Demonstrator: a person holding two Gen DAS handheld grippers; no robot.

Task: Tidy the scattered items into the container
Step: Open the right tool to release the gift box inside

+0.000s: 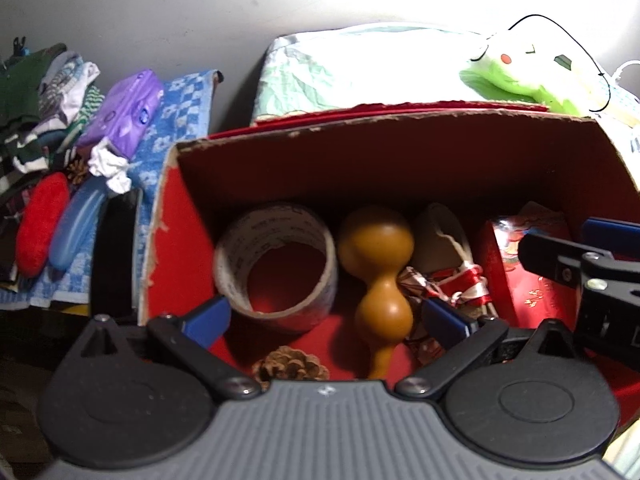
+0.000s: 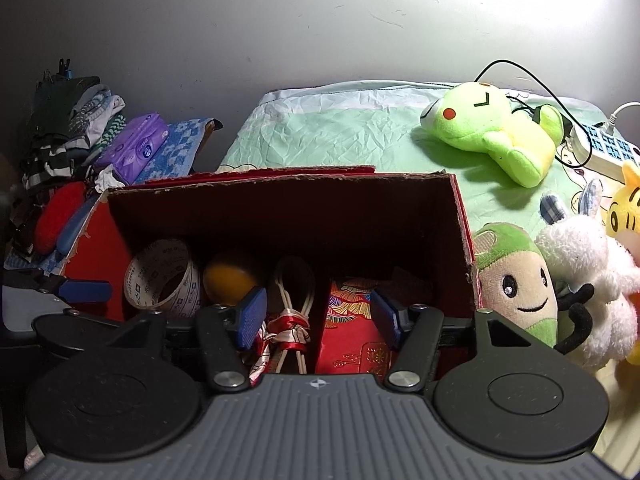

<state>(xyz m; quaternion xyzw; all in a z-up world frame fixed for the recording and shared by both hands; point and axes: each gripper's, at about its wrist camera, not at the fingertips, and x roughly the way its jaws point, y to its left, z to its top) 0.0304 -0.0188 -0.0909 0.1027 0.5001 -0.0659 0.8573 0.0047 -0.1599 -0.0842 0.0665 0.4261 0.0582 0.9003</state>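
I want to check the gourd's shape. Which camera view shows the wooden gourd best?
The left wrist view: the gourd shows whole from above, both bulbs and neck, inside the red box. The right wrist view shows only its rounded top.

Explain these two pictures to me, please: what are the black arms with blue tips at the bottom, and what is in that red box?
There is no robot here. A person holds a two-finger gripper in each hand, and each gripper carries a wide-angle camera that looks along its fingers. One picture comes from the left gripper, the other from the right gripper. The blue tips are the fingers' pads. Both grippers are open and hold nothing.

Both point down into a red cardboard box on a bed. Inside lie a roll of tape, a yellow gourd, a pine cone, a red-ribboned bundle and a red packet.

Outside lie a green plush frog, more soft toys, a purple tissue pack and folded clothes.
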